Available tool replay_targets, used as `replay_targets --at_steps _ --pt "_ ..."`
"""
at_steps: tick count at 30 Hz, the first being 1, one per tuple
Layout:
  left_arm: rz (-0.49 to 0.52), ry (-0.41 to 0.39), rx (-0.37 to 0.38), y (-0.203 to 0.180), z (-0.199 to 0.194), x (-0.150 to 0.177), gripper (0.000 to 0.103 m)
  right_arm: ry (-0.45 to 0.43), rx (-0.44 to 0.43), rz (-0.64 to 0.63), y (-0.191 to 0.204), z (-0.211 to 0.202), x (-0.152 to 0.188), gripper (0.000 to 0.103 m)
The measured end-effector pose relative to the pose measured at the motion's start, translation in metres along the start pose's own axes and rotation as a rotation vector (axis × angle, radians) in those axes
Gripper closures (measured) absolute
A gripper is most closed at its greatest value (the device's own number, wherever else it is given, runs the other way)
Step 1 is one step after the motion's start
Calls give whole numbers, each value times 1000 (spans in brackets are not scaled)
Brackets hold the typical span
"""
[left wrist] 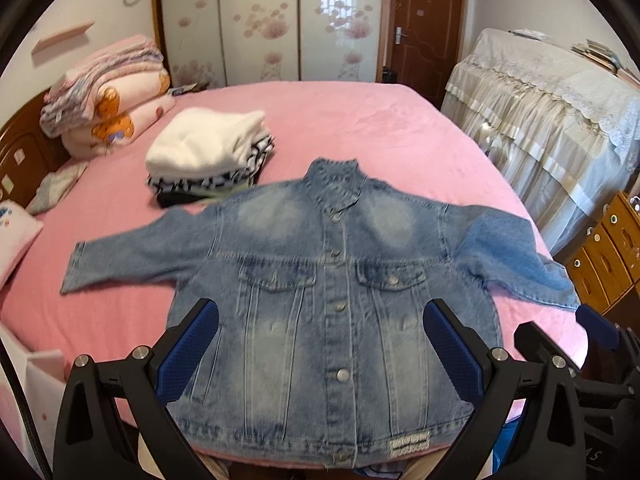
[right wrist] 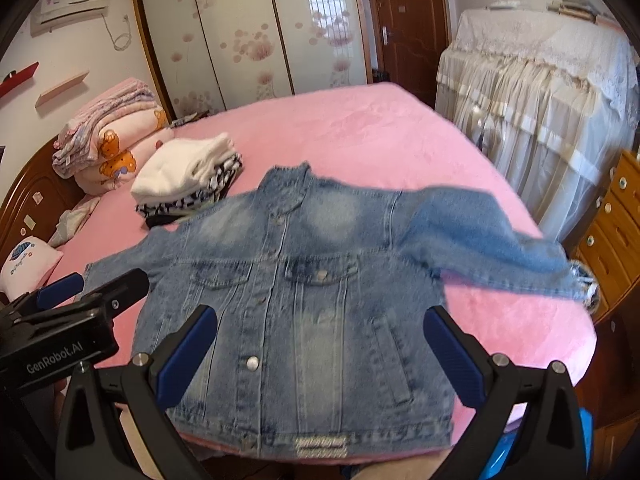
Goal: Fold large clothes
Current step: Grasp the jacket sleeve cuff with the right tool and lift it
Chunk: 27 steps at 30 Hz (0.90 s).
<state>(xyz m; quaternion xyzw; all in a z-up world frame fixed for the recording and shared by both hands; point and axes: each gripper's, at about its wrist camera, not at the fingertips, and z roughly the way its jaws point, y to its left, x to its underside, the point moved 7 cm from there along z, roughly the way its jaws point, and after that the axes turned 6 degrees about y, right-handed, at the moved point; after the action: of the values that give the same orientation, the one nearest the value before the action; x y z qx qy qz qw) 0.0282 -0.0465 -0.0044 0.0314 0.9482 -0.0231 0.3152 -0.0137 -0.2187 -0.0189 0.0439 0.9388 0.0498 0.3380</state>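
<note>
A blue denim jacket (left wrist: 332, 280) lies flat, front up and buttoned, on the pink bed (left wrist: 360, 128), hem at the near edge, both sleeves spread out; it also shows in the right wrist view (right wrist: 304, 292). My left gripper (left wrist: 320, 320) is open and empty above the jacket's lower front. My right gripper (right wrist: 320, 328) is open and empty above the jacket's lower right part. Part of the right gripper (left wrist: 560, 360) shows in the left wrist view, and the left gripper (right wrist: 72, 308) shows at the left of the right wrist view.
A stack of folded clothes (left wrist: 208, 152) with a white one on top sits behind the jacket's left shoulder. Folded quilts (left wrist: 108, 96) lie by the wooden headboard. A lace-covered cabinet (left wrist: 552, 120) and wooden drawers (left wrist: 608, 256) stand to the right.
</note>
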Motion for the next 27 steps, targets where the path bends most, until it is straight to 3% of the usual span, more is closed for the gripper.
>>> replay_targets --at_steps 11,16,20,27 --pt "113 -151 5 -51 -5 -71 2 -183 50 64 -56 -20 -69 0" --pt "170 -175 16 -85 9 -97 2 -252 139 116 -103 -19 -91 0" --pt "190 -163 37 -114 35 -109 2 -250 235 152 -143 -4 -95 0" --pt "240 -142 62 -160 94 -109 2 -157 288 233 -207 43 -77 0"
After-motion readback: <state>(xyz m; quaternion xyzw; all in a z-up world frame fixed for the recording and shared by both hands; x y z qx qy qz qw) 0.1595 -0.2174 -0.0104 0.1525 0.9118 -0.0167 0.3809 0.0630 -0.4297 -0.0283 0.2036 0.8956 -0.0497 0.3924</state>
